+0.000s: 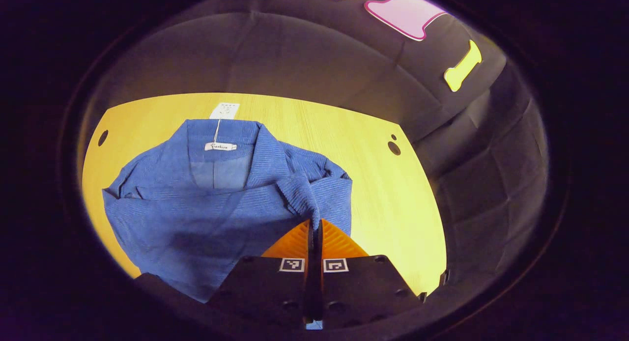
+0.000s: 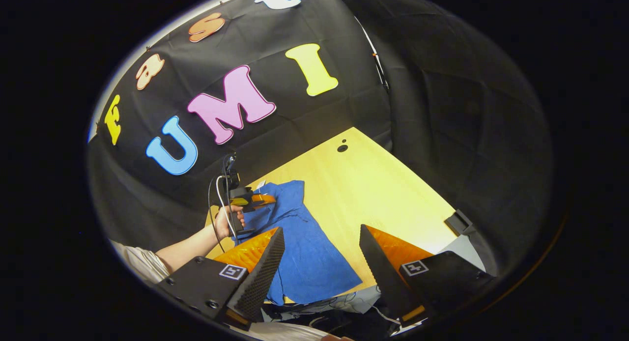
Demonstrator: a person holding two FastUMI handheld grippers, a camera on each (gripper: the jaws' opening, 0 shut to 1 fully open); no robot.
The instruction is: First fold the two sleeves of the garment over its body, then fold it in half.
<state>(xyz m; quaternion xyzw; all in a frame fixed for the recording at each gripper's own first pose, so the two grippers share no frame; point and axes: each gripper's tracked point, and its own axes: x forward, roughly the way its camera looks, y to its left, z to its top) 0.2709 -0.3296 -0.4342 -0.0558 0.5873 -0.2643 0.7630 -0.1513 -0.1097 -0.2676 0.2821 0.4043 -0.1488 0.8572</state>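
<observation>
Blue garment lies mid-table; the left gripper pinches its bunched sleeve, the right gripper hangs spread. That thin pinch could slip, dropping the fold askew.

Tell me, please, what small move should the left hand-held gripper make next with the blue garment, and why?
Probably let go. The left hand-held gripper is shut on a sleeve that already lies across the blue garment on the table, so opening the fingers would leave this fold in place. The right hand-held gripper hangs open above the table's near edge.
</observation>
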